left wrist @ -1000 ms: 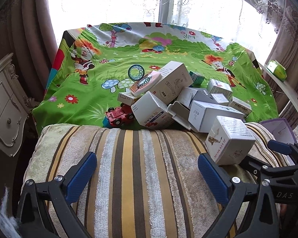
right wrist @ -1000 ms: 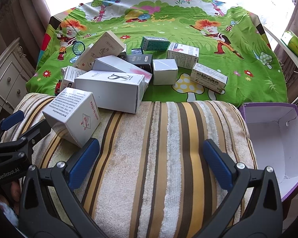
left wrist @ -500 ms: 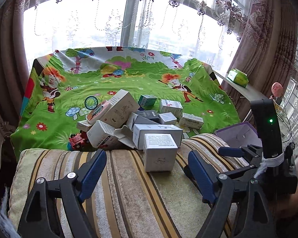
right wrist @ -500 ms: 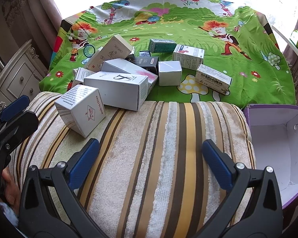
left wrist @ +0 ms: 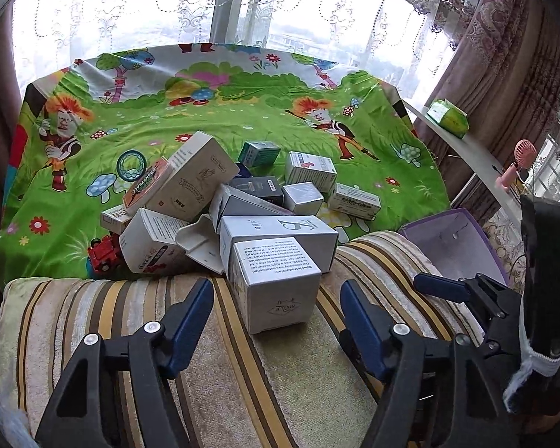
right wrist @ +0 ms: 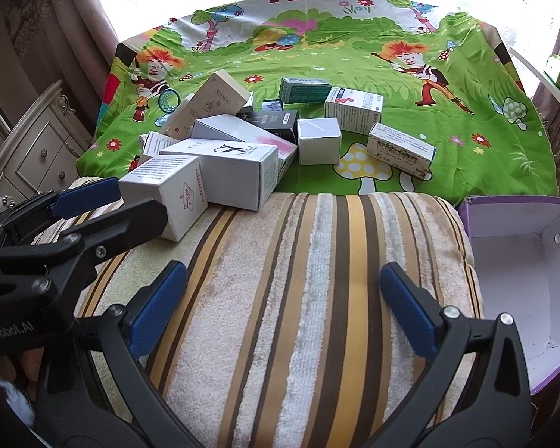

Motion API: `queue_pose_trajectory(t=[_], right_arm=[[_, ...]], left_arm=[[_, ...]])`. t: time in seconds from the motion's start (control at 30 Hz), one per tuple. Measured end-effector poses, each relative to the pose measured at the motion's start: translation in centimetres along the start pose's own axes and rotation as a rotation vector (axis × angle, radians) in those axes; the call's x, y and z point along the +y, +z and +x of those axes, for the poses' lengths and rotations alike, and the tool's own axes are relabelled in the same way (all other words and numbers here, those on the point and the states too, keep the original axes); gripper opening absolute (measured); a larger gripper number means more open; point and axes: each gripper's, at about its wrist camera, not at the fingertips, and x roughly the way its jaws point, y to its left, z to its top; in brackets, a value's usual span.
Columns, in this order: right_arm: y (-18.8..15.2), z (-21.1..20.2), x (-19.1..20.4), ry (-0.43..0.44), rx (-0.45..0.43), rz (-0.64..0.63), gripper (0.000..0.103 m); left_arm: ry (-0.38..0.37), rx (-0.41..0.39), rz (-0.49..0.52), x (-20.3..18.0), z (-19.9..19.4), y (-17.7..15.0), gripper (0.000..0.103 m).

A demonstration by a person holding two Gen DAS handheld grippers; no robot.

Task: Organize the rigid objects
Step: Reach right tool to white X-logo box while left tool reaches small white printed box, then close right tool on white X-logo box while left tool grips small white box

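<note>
A pile of several white and dark cartons (left wrist: 242,205) lies on a green cartoon cloth (left wrist: 224,119). A white cube box (left wrist: 276,283) stands on the striped cushion (left wrist: 93,317), in front of a long white box (left wrist: 280,235). My left gripper (left wrist: 276,321) is open, its blue pads either side of the cube box and just short of it. The cube box (right wrist: 164,194) also shows in the right wrist view, with the left gripper (right wrist: 93,205) at it. My right gripper (right wrist: 283,310) is open and empty over the cushion (right wrist: 298,298).
An open purple box (right wrist: 522,261) with a white inside sits right of the cushion. A red toy car (left wrist: 104,254) lies at the pile's left. A white dresser (right wrist: 30,149) stands at the left. A shelf with a green pack (left wrist: 448,115) runs along the right.
My left gripper has swung right and forward, bringing the cube box between its open fingers. My right gripper has shifted slightly left and stays open over the cushion.
</note>
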Motion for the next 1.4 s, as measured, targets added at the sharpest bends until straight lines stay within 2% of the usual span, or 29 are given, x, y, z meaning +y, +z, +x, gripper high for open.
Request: queue_pose_trajectory(t=[0.1, 0.4, 0.6, 0.83, 1.27, 1.33, 1.4], right_arm=[[0.0, 0.0, 0.1, -0.002, 0.0, -0.002, 0.103], [0.9, -0.3, 0.7, 0.031, -0.02, 0.014, 0.103], [2.6, 0.2, 2.0, 0.054, -0.022, 0.029, 0.103], [4.9, 2.0, 4.6, 0.053, -0.001, -0.01, 0.103], [7.1, 5.6, 5.5, 0.011, 0.068, 0.028, 0.102], [7.0, 5.9, 5.6, -0.008, 0.089, 0.009, 0.09], [6.8, 5.6, 5.7, -0.011, 0.079, -0.009, 0.09]], left_arm=[[-0.003, 0.026, -0.012, 0.2, 0.7, 0.1, 0.047], [-0.017, -0.033, -0.126, 2.6, -1.4, -0.4, 0.047], [0.038, -0.11, -0.218, 5.4, -3.5, -0.4, 0.047], [0.079, -0.145, -0.292, 8.3, -4.2, -0.4, 0.046], [0.1, -0.142, -0.308, 9.2, -3.9, -0.7, 0.046], [0.107, -0.14, -0.303, 9.1, -3.8, -0.7, 0.047], [0.11, -0.138, -0.301, 8.9, -3.8, -0.7, 0.046]])
